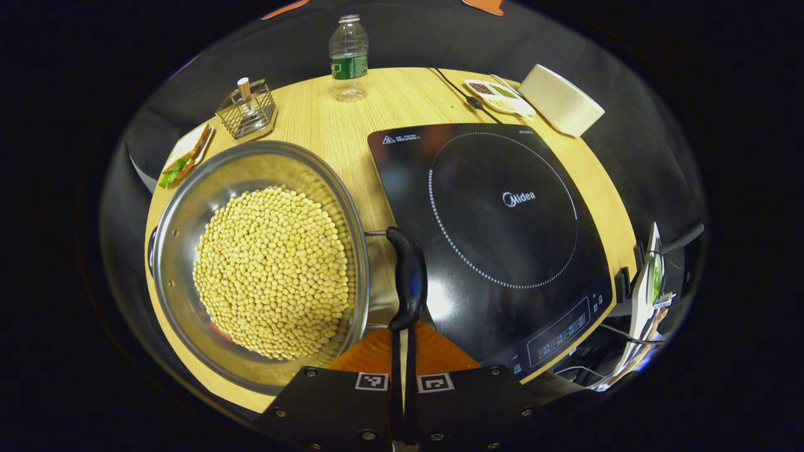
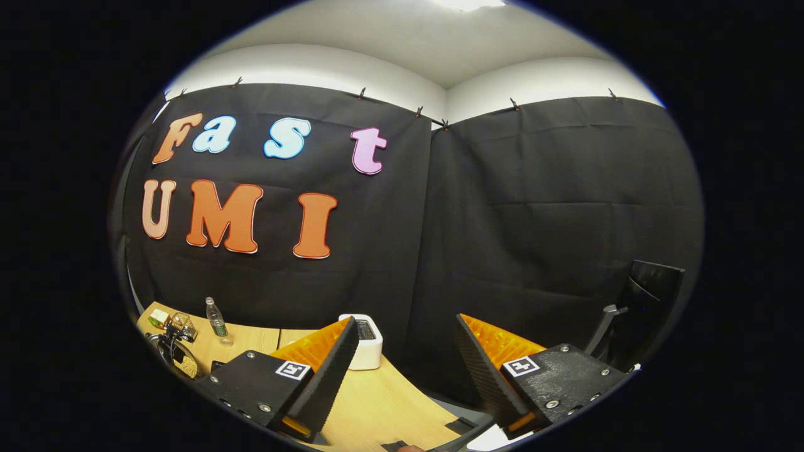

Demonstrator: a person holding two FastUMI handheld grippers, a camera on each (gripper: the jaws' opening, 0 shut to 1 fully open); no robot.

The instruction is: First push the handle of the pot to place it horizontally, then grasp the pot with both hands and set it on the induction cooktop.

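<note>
A steel pot (image 1: 188, 207) full of yellow beans sits on the left of the round wooden table (image 1: 326, 119). Its black handle (image 1: 408, 276) leaves the rim on a thin metal stem and runs toward me, along the left edge of the black induction cooktop (image 1: 502, 232). My left gripper (image 1: 403, 336) is shut, with its closed tips right at the handle's near end. My right gripper (image 2: 405, 320) is open and empty, held up facing the booth wall, above the table's edge (image 2: 377, 402).
A plastic water bottle (image 1: 348, 59), a wire basket with a small bottle (image 1: 247, 110), a sandwich plate (image 1: 186, 154), a seasoning dish (image 1: 499, 94) and a white box (image 1: 561, 99) line the far side. A cable (image 1: 461, 94) runs to the cooktop. A chair (image 2: 647, 295) stands at right.
</note>
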